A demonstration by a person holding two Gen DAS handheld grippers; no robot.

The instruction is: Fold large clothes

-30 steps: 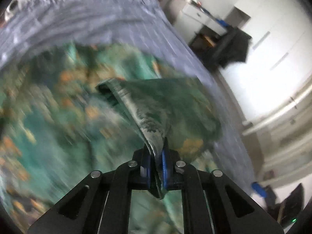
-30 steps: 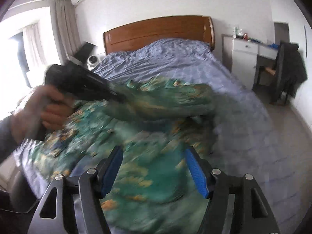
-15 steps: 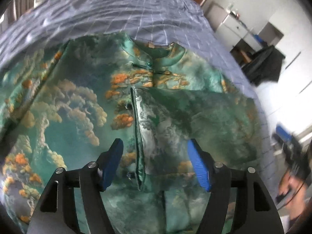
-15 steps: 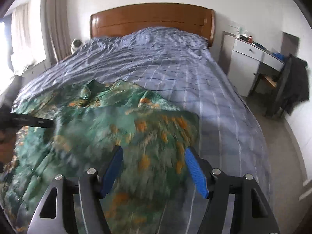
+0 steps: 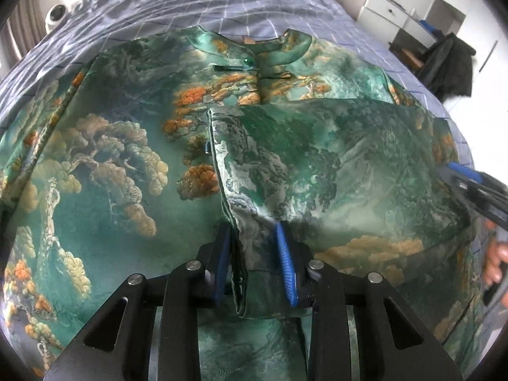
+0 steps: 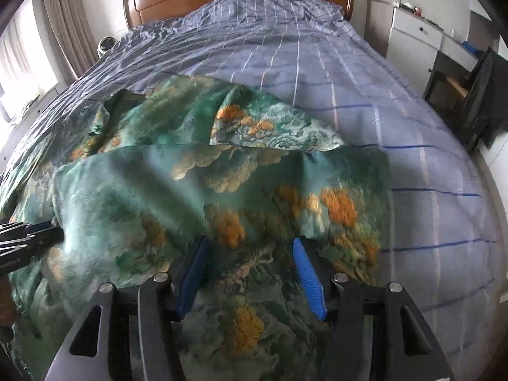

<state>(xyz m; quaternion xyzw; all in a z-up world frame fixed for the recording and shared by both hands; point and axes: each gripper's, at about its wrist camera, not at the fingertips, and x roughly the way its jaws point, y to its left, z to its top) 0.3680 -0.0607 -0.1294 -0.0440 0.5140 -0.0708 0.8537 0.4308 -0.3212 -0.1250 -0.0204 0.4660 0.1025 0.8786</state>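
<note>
Left gripper (image 5: 254, 257) sits at 6 o'clock of its view, jaws just been closing, now narrow w/ the folded sleeve edge (image 5: 236, 222) between the pads; can't tell if they pinch yet. Prob. re-gripping to drag that flap further.

Right gripper (image 6: 250, 270) also been closing, abt half open, hovering over cloth, nothing held.

Green garment (image 5: 127, 158) lies collar-up toward 12 on the blue checked bed (image 6: 349, 79), right sleeve folded across chest.

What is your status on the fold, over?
Left gripper closing around the folded sleeve edge. Right gripper open, closing, above the jacket. Jacket spread on the bed. Nothing in the way.
</note>
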